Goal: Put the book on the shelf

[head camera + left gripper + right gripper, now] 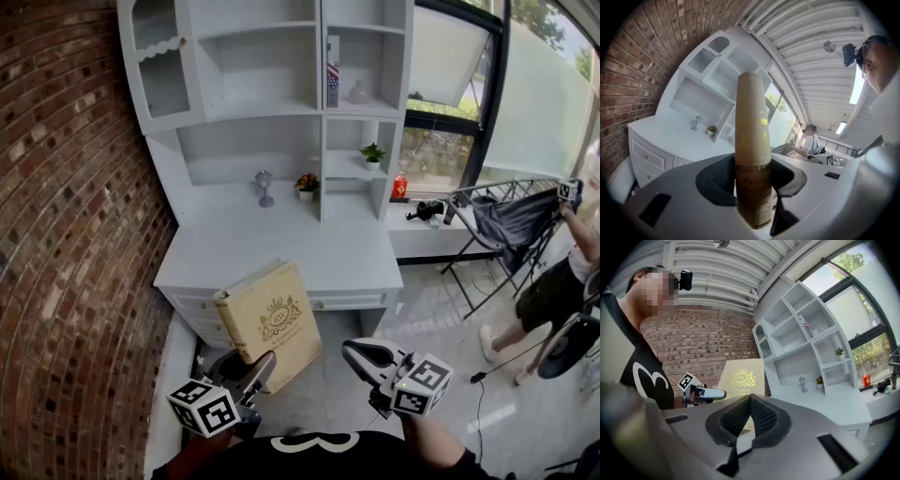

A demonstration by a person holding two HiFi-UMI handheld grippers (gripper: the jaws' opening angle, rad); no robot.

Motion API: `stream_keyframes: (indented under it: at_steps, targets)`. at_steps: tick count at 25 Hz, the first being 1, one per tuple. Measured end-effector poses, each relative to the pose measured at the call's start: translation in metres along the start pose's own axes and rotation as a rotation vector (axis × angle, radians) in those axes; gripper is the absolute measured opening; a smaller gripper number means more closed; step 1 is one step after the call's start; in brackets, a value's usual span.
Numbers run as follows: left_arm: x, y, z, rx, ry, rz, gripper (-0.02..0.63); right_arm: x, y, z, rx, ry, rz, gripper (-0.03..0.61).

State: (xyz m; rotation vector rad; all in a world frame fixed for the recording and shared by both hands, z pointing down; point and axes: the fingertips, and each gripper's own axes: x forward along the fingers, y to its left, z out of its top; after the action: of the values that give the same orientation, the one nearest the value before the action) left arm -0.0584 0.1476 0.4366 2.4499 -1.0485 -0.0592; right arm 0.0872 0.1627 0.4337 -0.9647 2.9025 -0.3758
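Left gripper [255, 367] is clamping the book [270, 317] at its lower edge, holding it upright in air before the white shelf unit [253, 112]; right gripper [354, 352] is hovering nearby, jaws together, empty.

Shelf desktop [281, 246]: goblet [265, 187], potted flowers [307, 186]

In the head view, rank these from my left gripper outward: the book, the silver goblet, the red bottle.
1. book: clamped in the left gripper.
2. silver goblet: straight ahead, at the back of the desk.
3. red bottle: far right, on the windowsill.
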Motion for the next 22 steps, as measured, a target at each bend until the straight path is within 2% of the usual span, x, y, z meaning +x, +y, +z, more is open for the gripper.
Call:
stream_keyframes:
  at_steps: [7,14,18,22]
  targets:
    - [-0.006,-0.018,-0.011,0.002,-0.010,0.013,0.183,-0.014,0.010,-0.003,0.000,-0.009,0.032,0.009]
    - [-0.016,-0.031,-0.024,-0.014,-0.054,0.040,0.184,-0.027,0.014,-0.016,0.026,0.027,0.053,0.011]
    - [-0.015,-0.039,-0.032,-0.018,-0.046,0.032,0.184,-0.036,0.017,-0.014,0.012,0.018,0.066,0.011]
    - [-0.010,-0.040,-0.031,-0.016,-0.042,0.035,0.184,-0.040,0.010,-0.013,0.050,0.006,0.058,0.011]
